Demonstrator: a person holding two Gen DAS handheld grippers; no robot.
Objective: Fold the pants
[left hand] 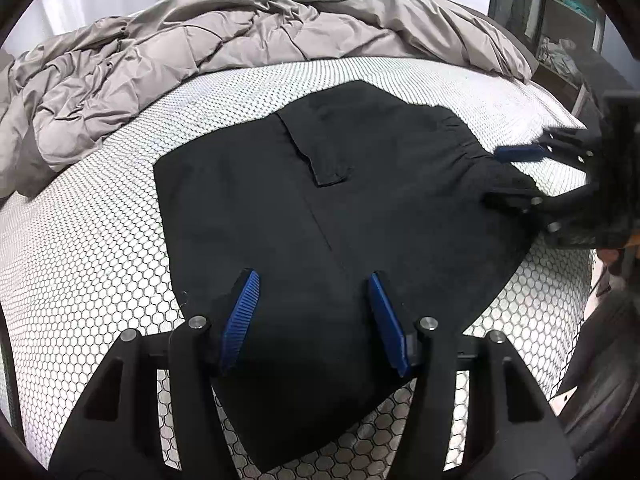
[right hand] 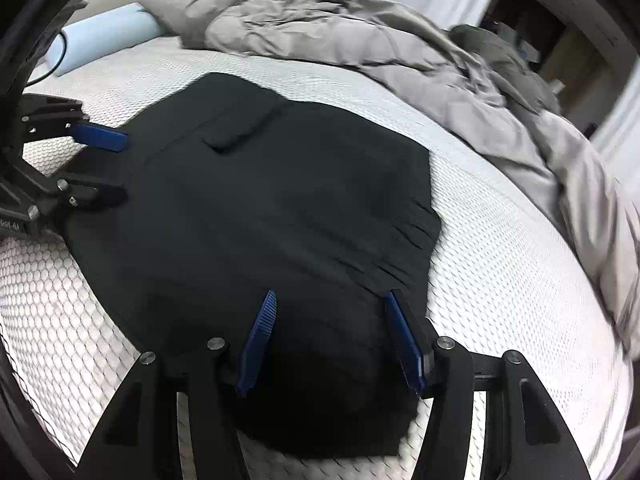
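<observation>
While the black pants (left hand: pixel 328 216) lie folded into a compact block on the honeycomb-patterned mattress (left hand: pixel 92 248), I hold my left gripper (left hand: pixel 314 280) spread wide over one short edge, its blue-padded fingers (left hand: pixel 240 320) straddling the cloth and gripping nothing. My right gripper (right hand: pixel 330 300) hovers at the opposite end, over what looks like the gathered elastic waistband (right hand: pixel 416 232), fingers likewise parted and empty. The left-wrist view shows that same tool at the far right, one blue pad just above the ruched fabric.

A pocket flap (left hand: pixel 320 152) faces up near the middle of the block, and a seam runs lengthwise toward my left fingers. The surface is mostly flat, with creases only near the waistband.

I judge that both tools are placed at opposite ends so each can take an edge, or press the stack flat, without dragging it sideways. The fold appears well advanced; one more halving or a final smoothing may be all that remains.

A rumpled grey comforter (left hand: pixel 168 60) is heaped along the far side of the bed, apart from the pants, leaving room to work. A pale blue bolster (right hand: pixel 108 32) with a dark cable (right hand: pixel 60 52) across it lies beyond, in the right-wrist view.
</observation>
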